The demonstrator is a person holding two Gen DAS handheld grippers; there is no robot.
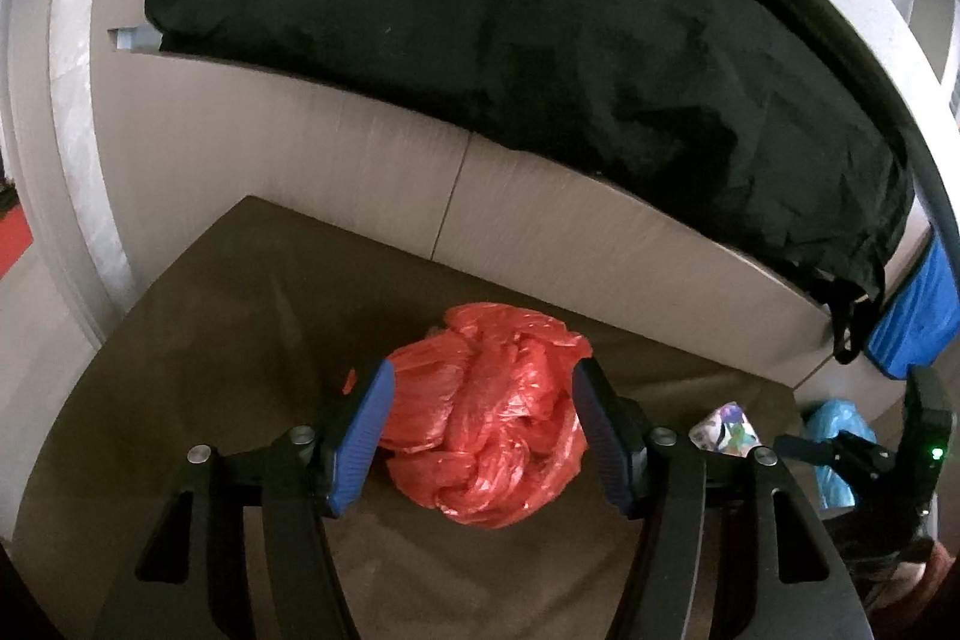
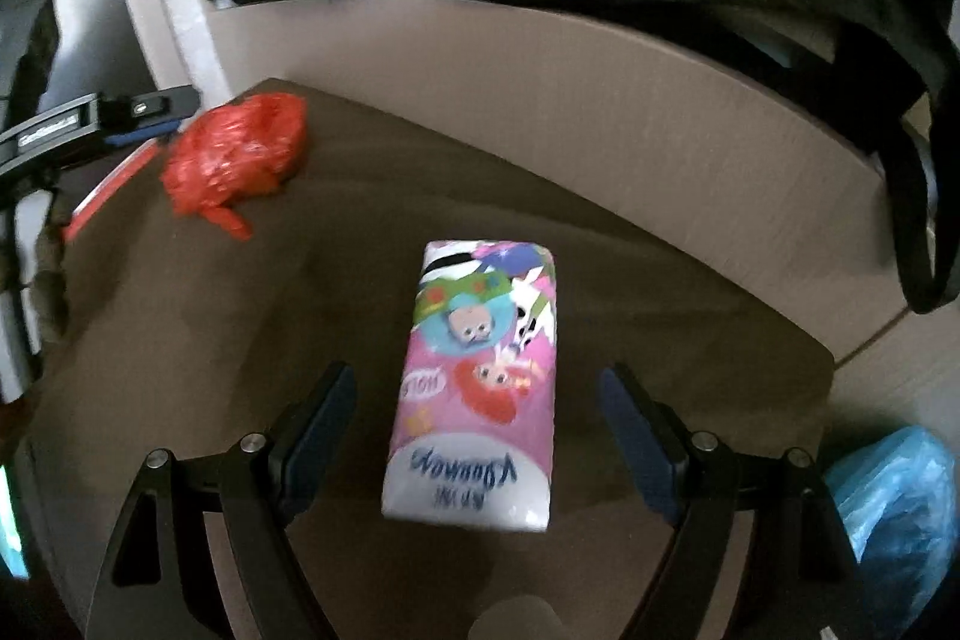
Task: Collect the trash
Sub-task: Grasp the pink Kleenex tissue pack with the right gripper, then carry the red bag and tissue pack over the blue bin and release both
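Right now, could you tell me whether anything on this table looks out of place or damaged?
Nothing looks spilled or damaged. The red plastic bag lies crumpled on the brown table between the open left claw. The tissue pack lies intact, slightly askew, between the open right claw. A crumpled blue plastic bag sits off the table's right edge.

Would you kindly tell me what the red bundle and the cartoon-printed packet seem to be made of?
Red bundle: apparently thin plastic film, glossy, judging by sharp crinkles and highlights. Cartoon-printed packet: seemingly soft printed plastic wrap, smooth with slight sheen; possibly tissues inside.
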